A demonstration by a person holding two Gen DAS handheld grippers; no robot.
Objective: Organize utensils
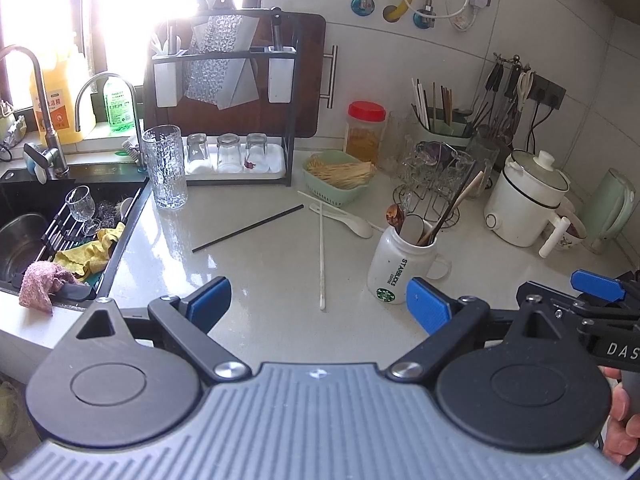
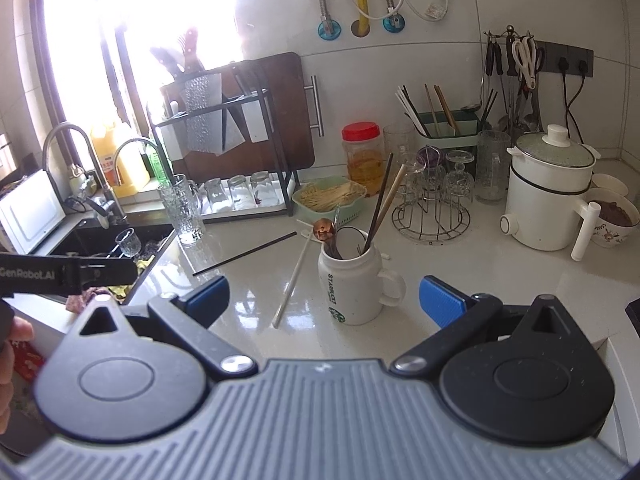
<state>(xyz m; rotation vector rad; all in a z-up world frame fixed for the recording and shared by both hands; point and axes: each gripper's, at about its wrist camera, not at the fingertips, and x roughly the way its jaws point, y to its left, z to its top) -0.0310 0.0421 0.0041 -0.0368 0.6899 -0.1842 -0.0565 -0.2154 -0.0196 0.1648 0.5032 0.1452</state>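
A white Starbucks mug [image 1: 394,268] [image 2: 352,280] stands on the pale counter and holds a copper spoon [image 2: 324,229], chopsticks and a wooden utensil. Loose on the counter lie a black chopstick [image 1: 248,229] [image 2: 245,255], a long white chopstick [image 1: 321,256] [image 2: 292,280] and a white spoon [image 1: 348,222]. My left gripper [image 1: 318,304] hovers open just in front of the white chopstick's near end, with the mug by its right finger. My right gripper [image 2: 324,300] is open too, and the mug stands just beyond the gap between its fingers. Neither holds anything.
A sink [image 1: 24,236] with a wine glass, cloths and a pot lies left. A tall textured glass [image 1: 165,168], a knife rack with upturned glasses [image 1: 236,156], a green basket [image 1: 336,178], a red-lidded jar [image 1: 365,132], a wire glass stand [image 2: 430,216], a utensil caddy [image 2: 444,124] and a white electric pot [image 2: 548,196] line the back.
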